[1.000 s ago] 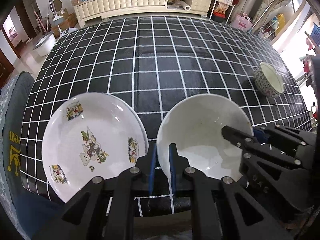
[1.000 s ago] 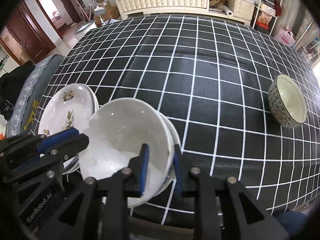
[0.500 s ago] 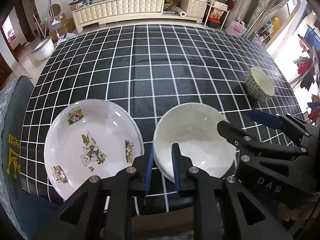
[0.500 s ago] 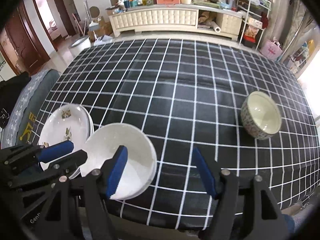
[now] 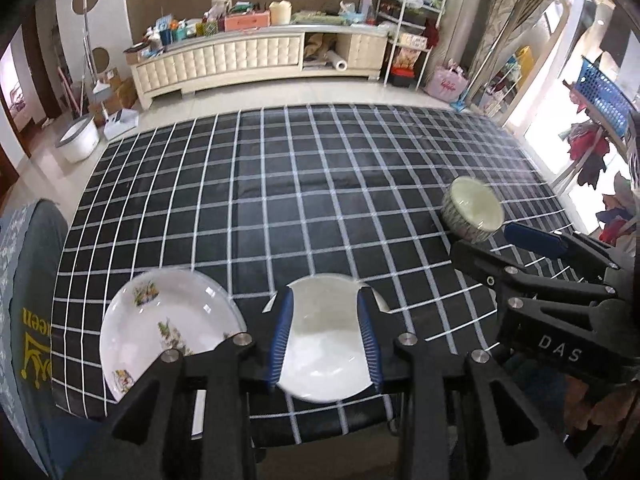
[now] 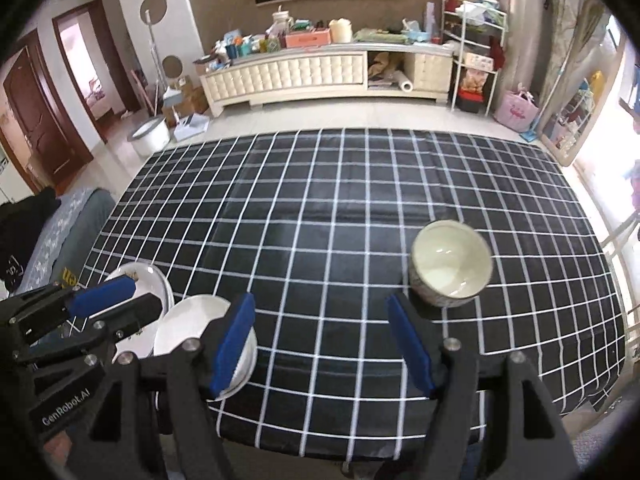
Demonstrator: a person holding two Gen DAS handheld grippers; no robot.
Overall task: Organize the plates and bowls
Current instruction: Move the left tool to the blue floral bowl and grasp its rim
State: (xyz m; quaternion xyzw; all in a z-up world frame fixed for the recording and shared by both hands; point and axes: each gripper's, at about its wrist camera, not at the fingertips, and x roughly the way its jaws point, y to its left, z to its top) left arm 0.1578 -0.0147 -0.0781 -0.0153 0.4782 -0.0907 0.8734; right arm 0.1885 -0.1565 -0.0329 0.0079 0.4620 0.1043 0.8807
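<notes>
Both bowls sit empty: white bowl [image 5: 324,344] under the opening left tongs [image 5: 325,340], patterned bowl [image 6: 450,268] beyond the released right tongs [image 6: 320,344], on the checked worktop [image 6: 320,216].

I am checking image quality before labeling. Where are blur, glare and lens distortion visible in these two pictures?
Left wrist view: the patterned bowl is smeared by motion blur, the window side at right is overexposed, and the grid tablecloth bows outward. Right wrist view: bright highlights sit on the white bowl, daylight washes out the right edge, and the grid lines curve likewise.
</notes>
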